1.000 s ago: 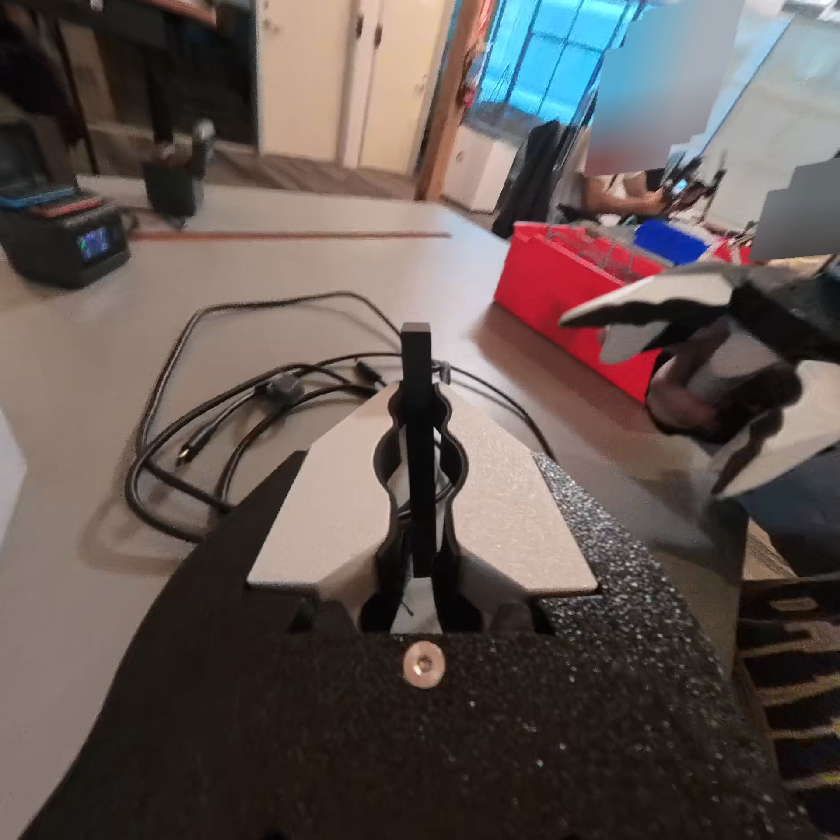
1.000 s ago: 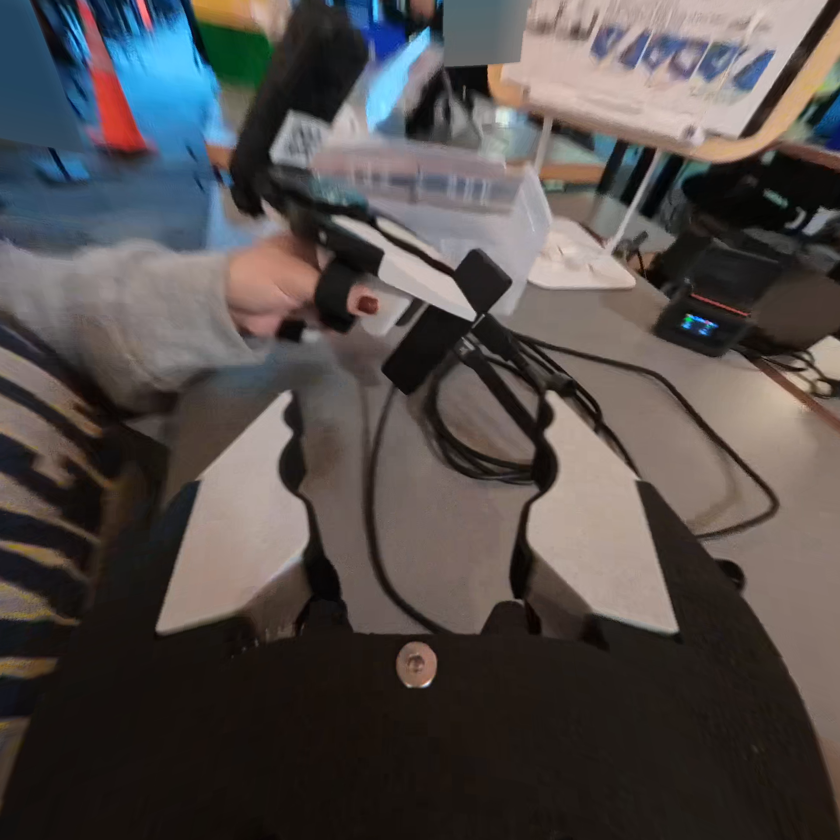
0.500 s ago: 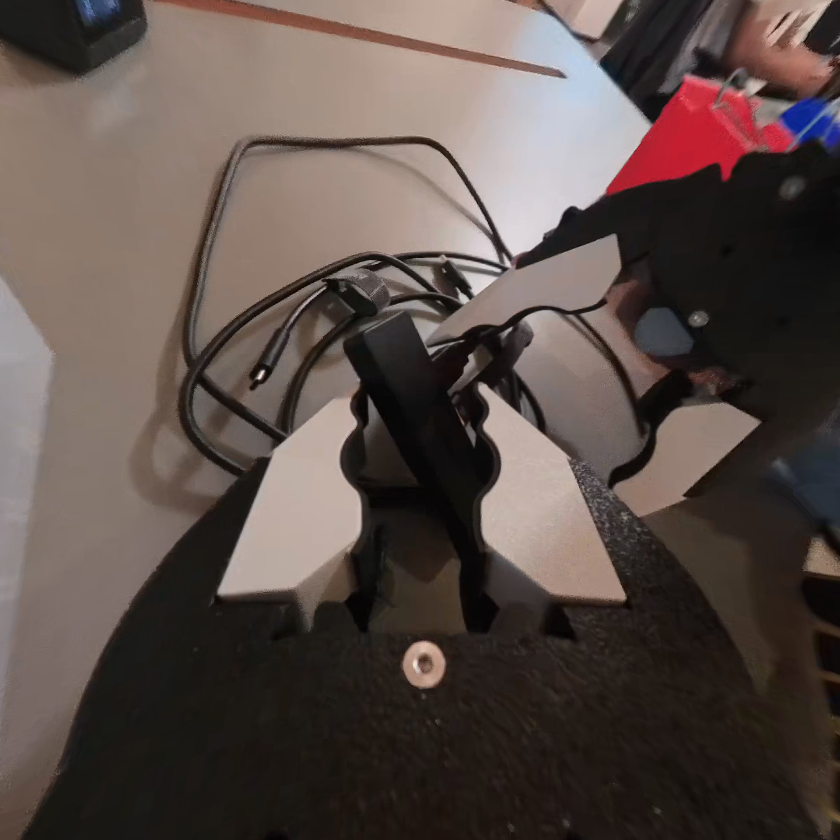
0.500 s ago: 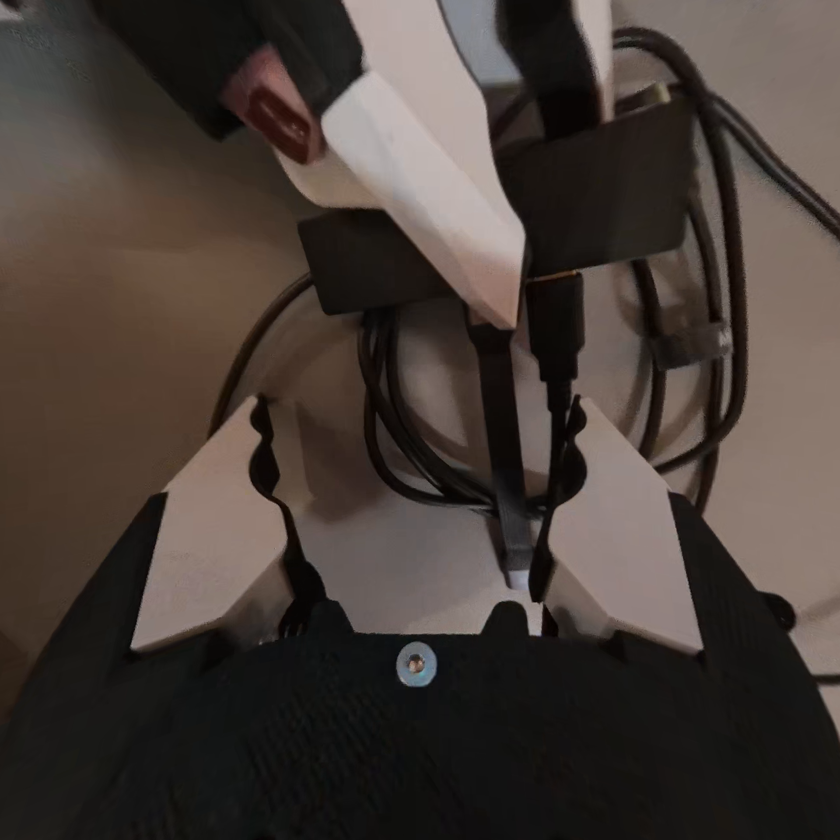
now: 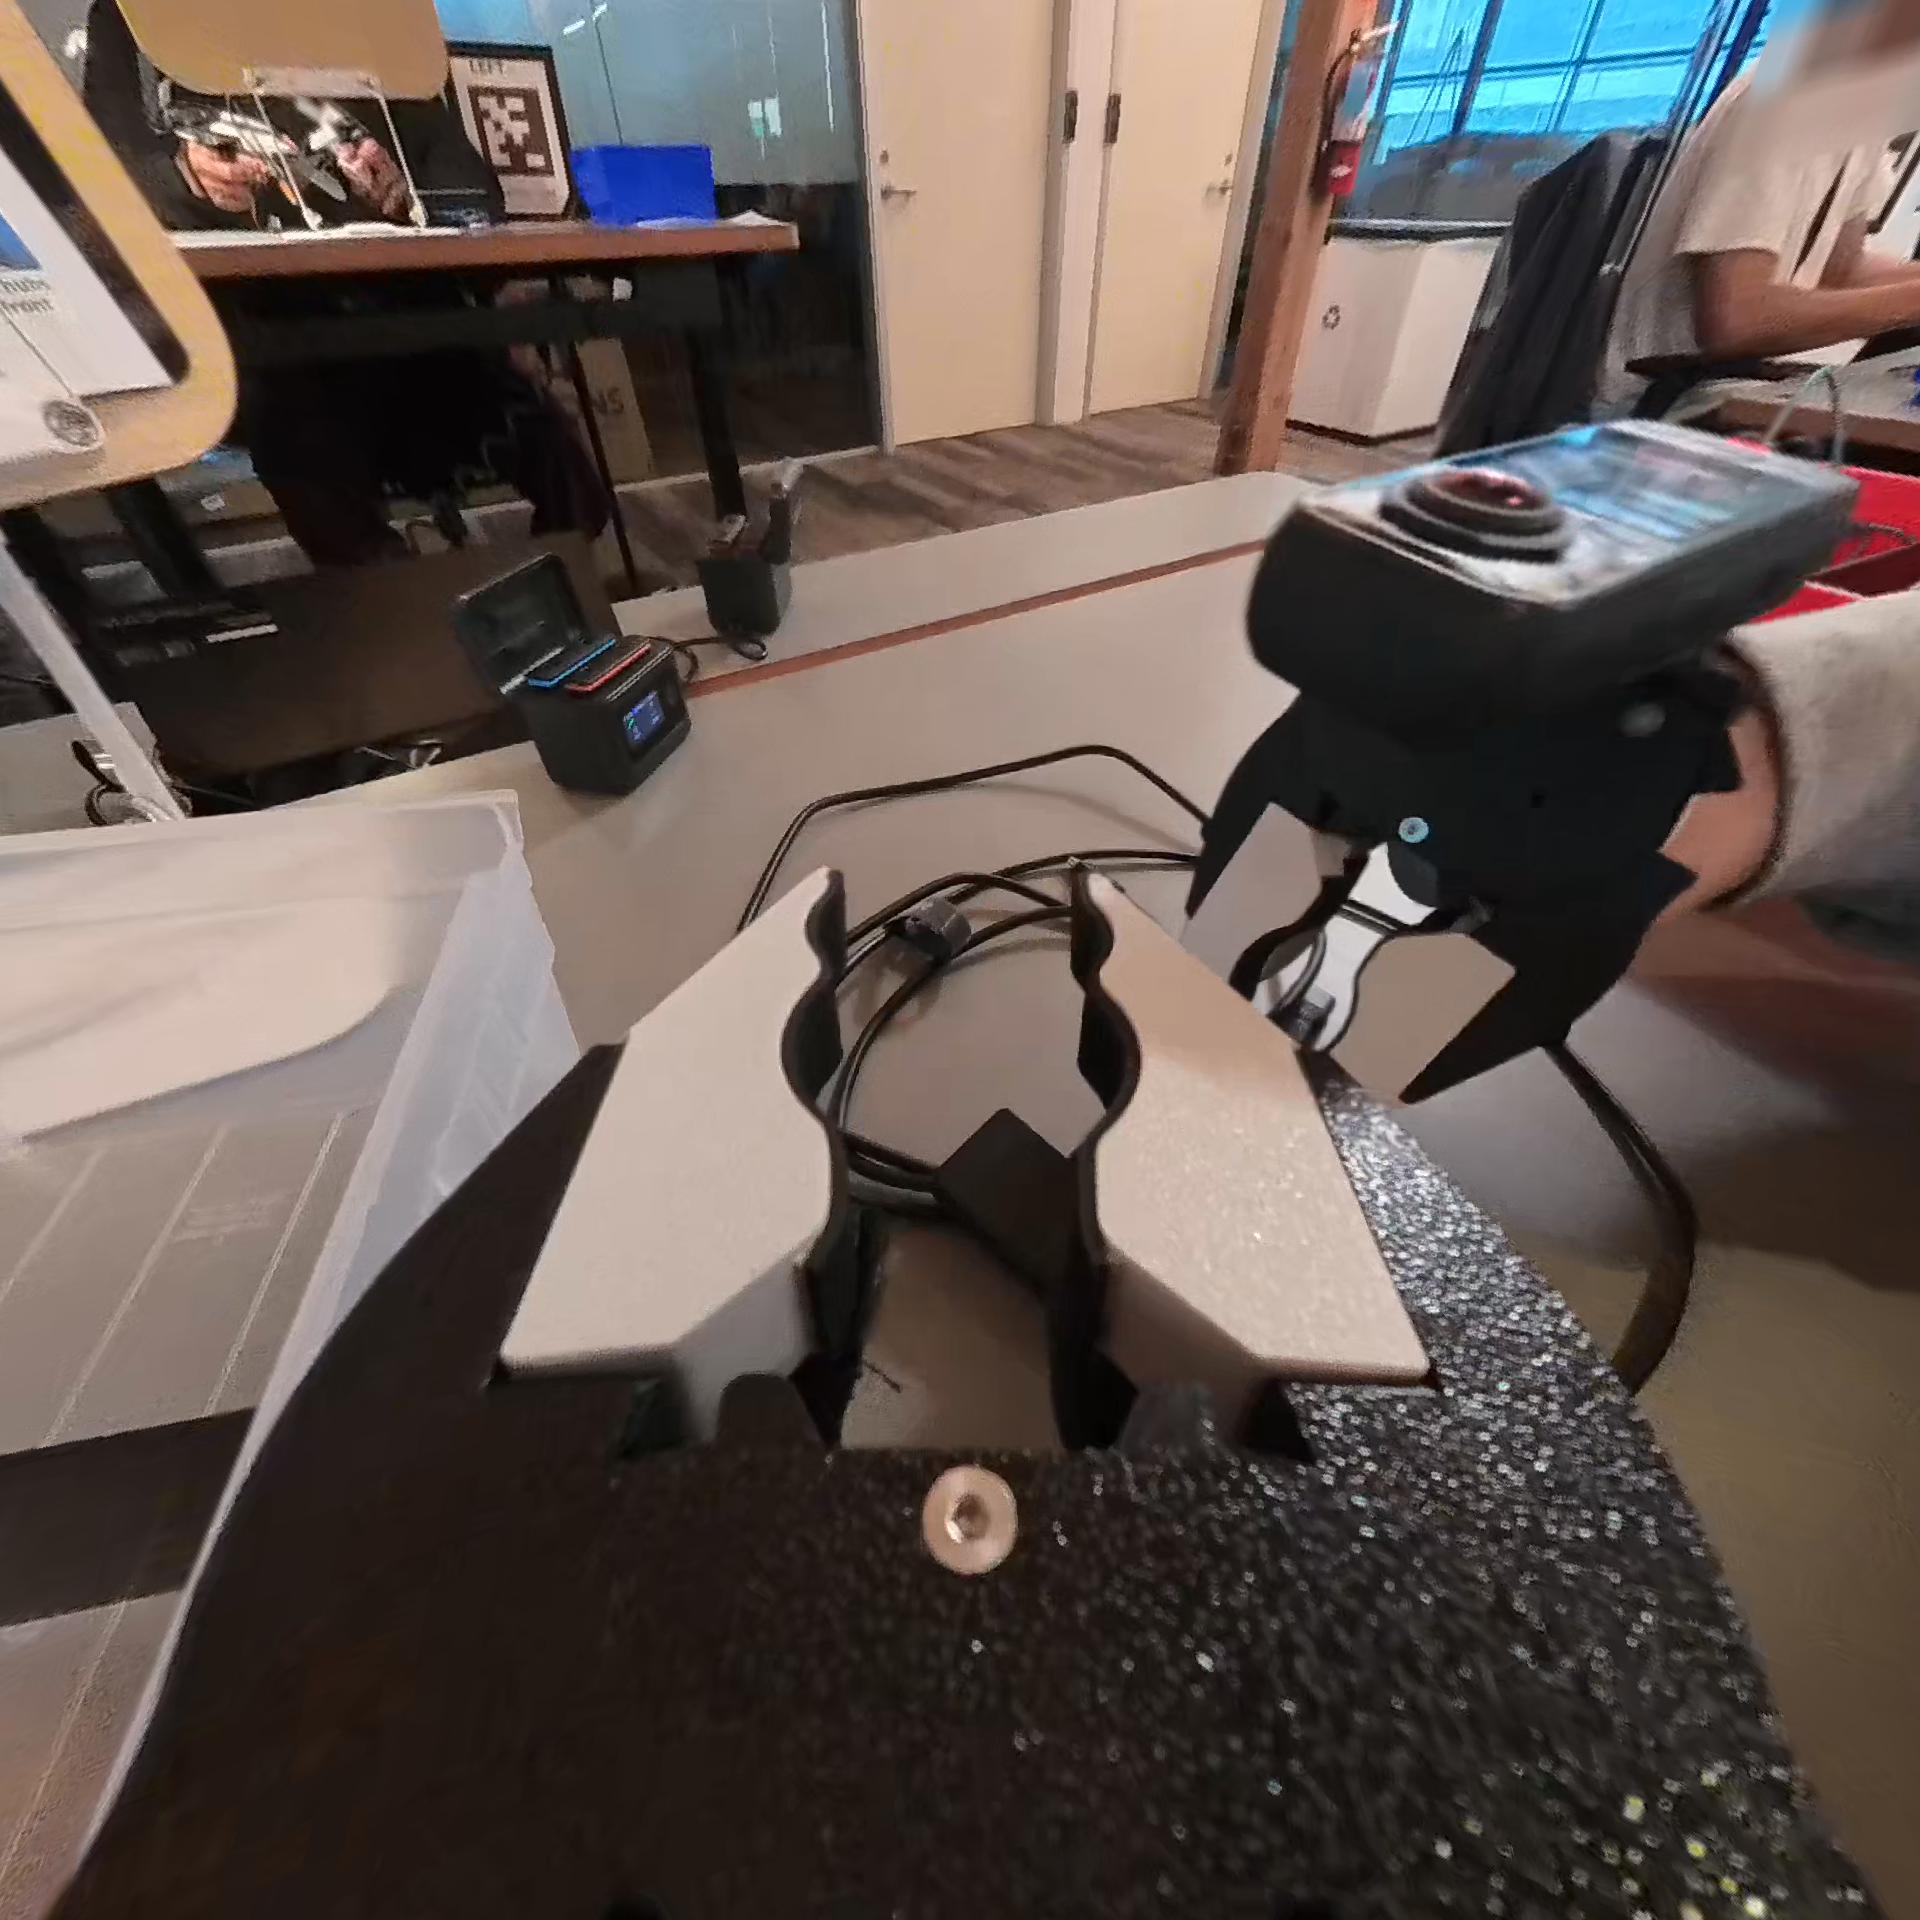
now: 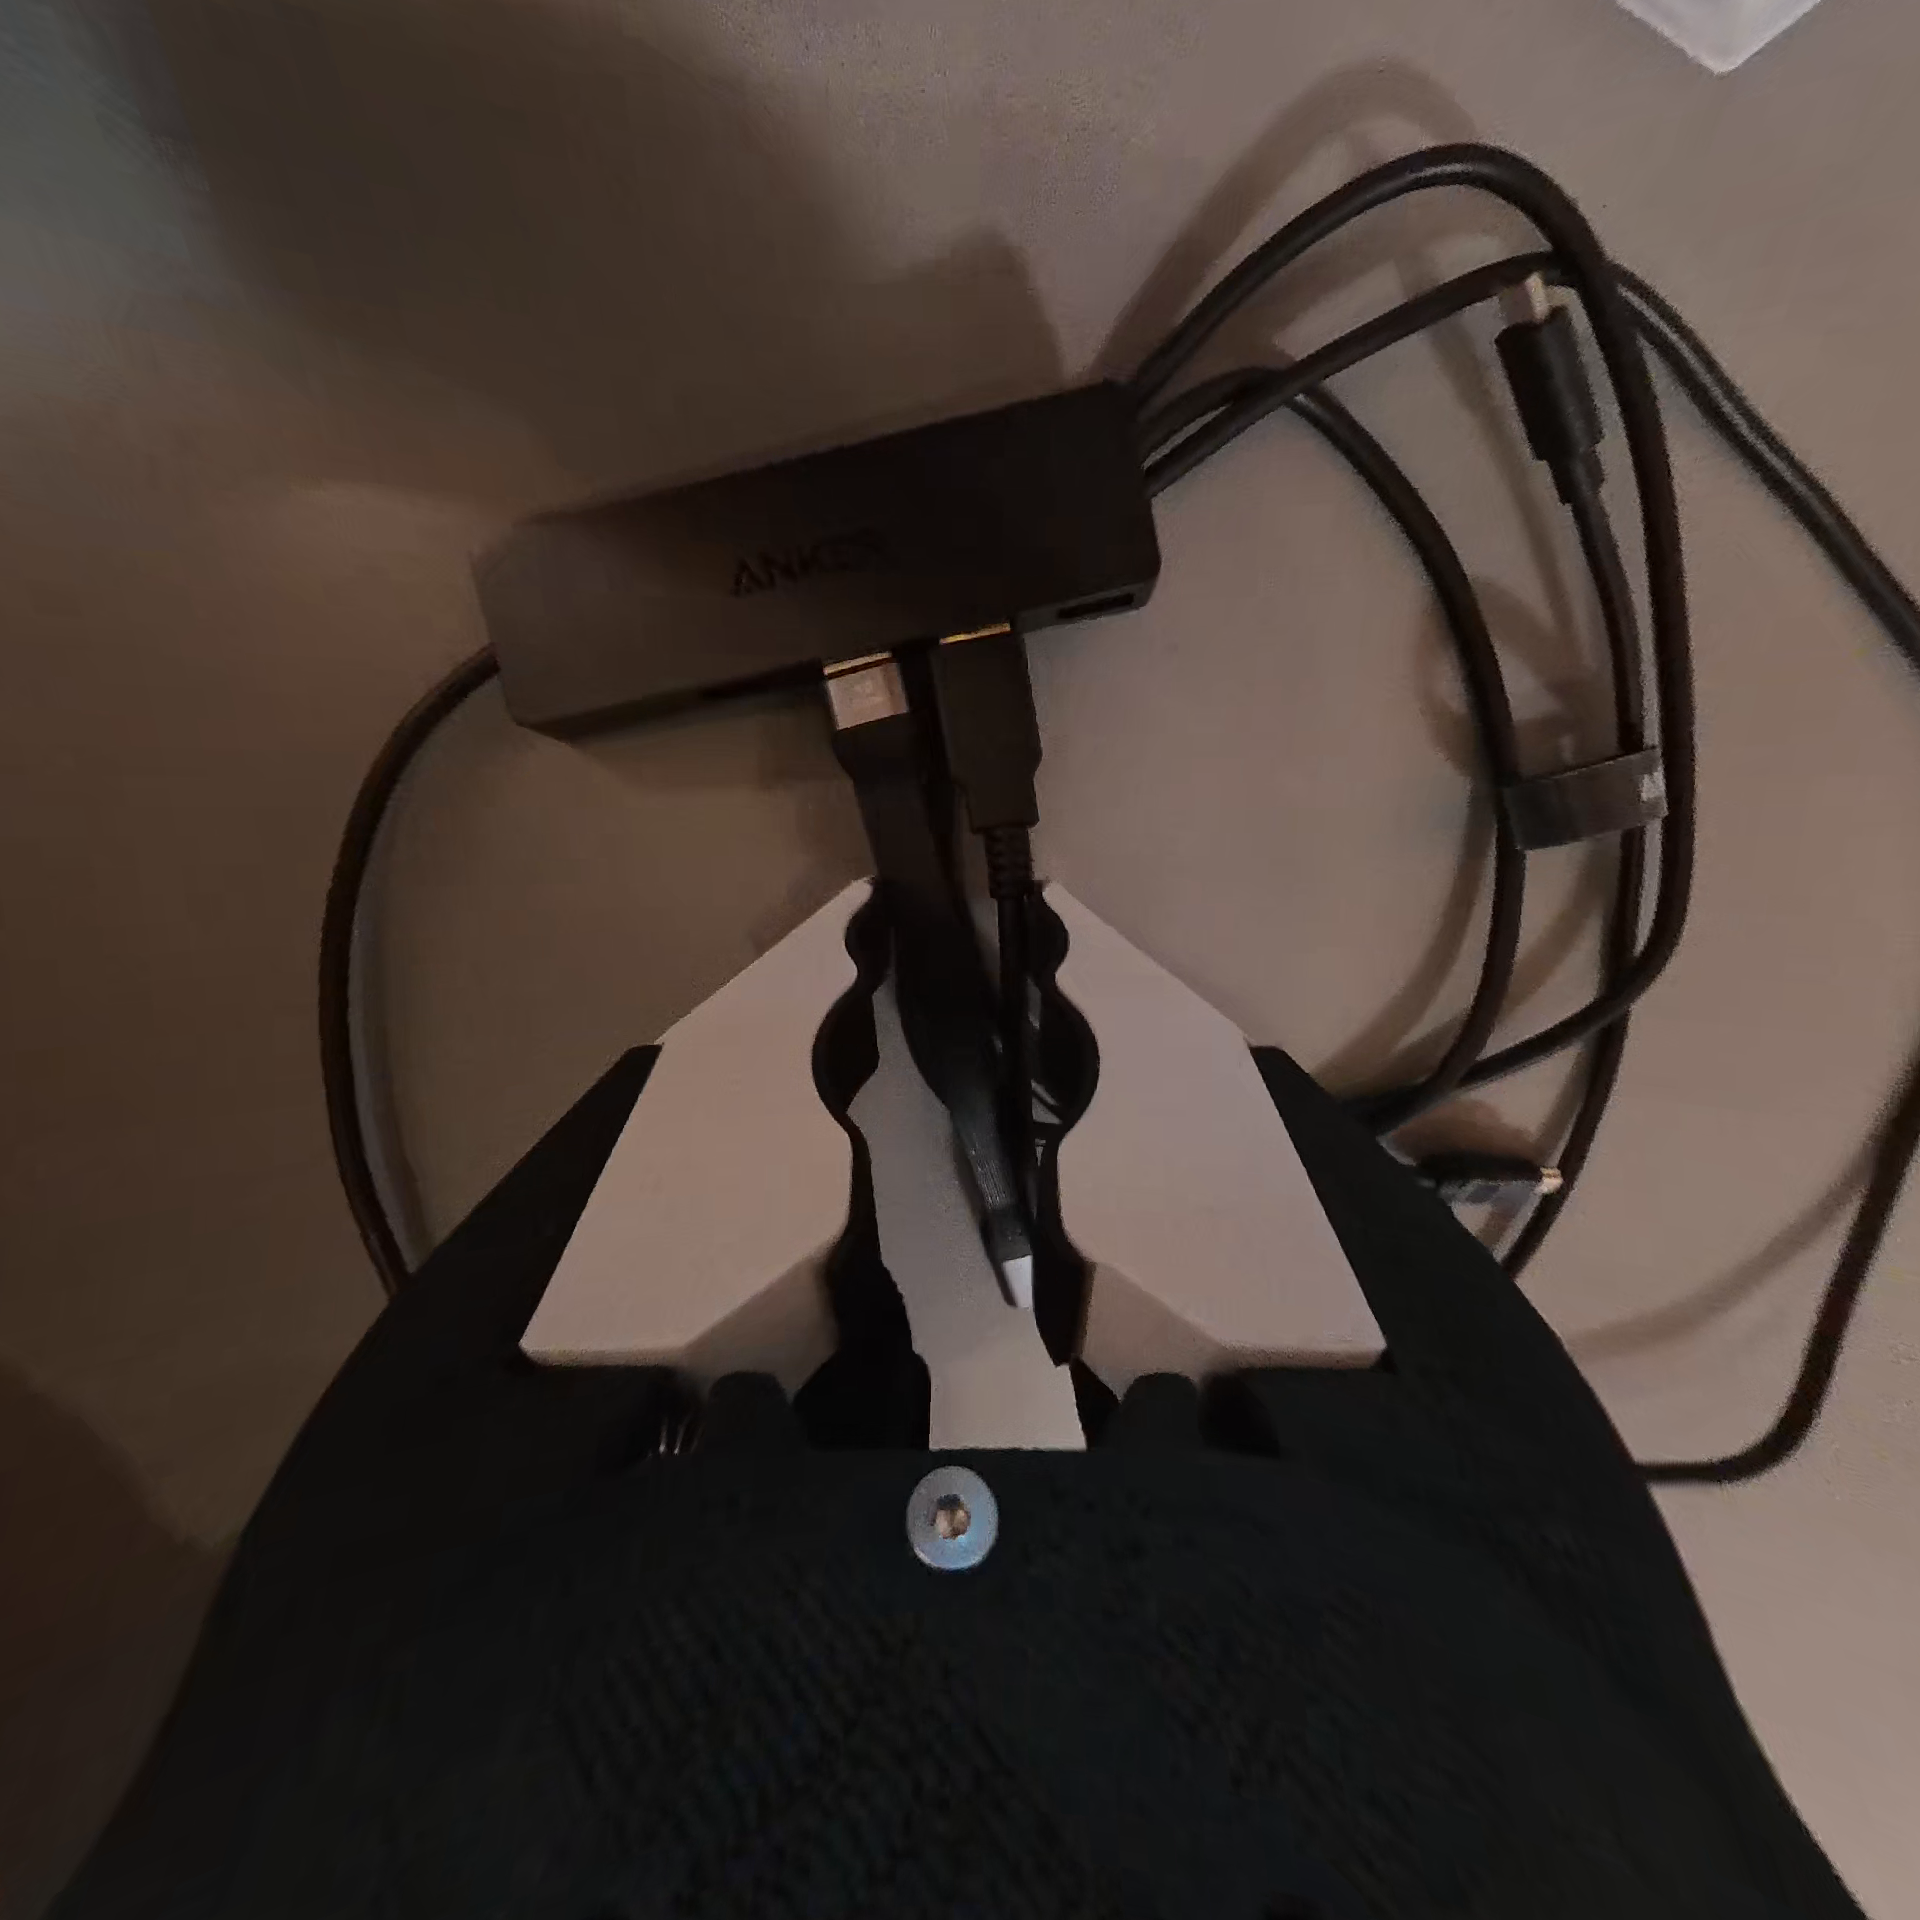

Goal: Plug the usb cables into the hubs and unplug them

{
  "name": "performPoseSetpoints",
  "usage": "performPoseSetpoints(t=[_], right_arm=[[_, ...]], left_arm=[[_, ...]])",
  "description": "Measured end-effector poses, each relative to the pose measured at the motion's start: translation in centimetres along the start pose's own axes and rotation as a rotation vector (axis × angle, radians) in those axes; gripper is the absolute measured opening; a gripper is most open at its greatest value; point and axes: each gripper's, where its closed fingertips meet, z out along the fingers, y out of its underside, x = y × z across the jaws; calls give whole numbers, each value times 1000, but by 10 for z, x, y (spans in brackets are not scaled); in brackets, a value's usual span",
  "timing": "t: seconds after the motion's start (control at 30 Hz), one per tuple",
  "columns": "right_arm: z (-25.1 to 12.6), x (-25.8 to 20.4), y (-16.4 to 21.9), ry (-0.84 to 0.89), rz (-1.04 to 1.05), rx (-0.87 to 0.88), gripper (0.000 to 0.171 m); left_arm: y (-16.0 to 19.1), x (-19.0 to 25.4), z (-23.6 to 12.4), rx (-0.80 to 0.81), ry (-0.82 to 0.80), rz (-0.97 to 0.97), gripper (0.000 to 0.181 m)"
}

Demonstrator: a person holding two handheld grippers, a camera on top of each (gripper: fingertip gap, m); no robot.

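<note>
A black USB hub (image 6: 821, 561) lies flat on the grey table, with a coil of black cables (image 6: 1621, 644) to its right. Two plugs sit at its near edge: a silver-tipped plug (image 6: 862, 696) and a black plug (image 6: 987, 727). My right gripper (image 6: 961, 894) is closed around the silver-tipped plug's black body and the thin cable beside it. In the left wrist view my left gripper (image 5: 956, 894) is open and empty, with a corner of the hub (image 5: 1003, 1174) showing between its fingers. The right gripper (image 5: 1309, 997) points down just to its right.
A clear plastic bin (image 5: 260, 987) stands close on the left. A black charger case (image 5: 603, 717) sits at the table's far edge. A red bin (image 5: 1860, 561) is at the far right. A person sits at a desk beyond.
My left gripper has opened and let go of the hub, which now lies on the table. My right gripper has narrowed onto the plug and cable.
</note>
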Motion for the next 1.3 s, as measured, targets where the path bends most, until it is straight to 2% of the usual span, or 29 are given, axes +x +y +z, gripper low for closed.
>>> performPoseSetpoints(t=[0.17,0.2,0.3,0.4,0.53,0.77,1.03,1.3], right_arm=[[-2,-4,0,114,-62,10,19],[-2,-3,2,168,-110,1,9],[-7,-1,3,382,-319,2,7],[-30,6,-7,594,-411,74,7],[-94,26,-18,851,-440,158,7],[-247,57,-38,1153,-472,231,7],[-391,64,-38,1354,-508,164,7],[-498,91,-15,1404,-379,45,7]], left_arm=[[-7,3,-3,45,24,14,37],[-8,4,-4,57,25,23,37],[-17,5,-10,103,22,58,33],[-27,1,-17,159,1,64,31],[-37,-3,-25,229,-27,67,30],[-32,6,-18,240,-62,162,32],[-1,30,8,153,6,244,30],[7,49,20,116,67,201,33]])
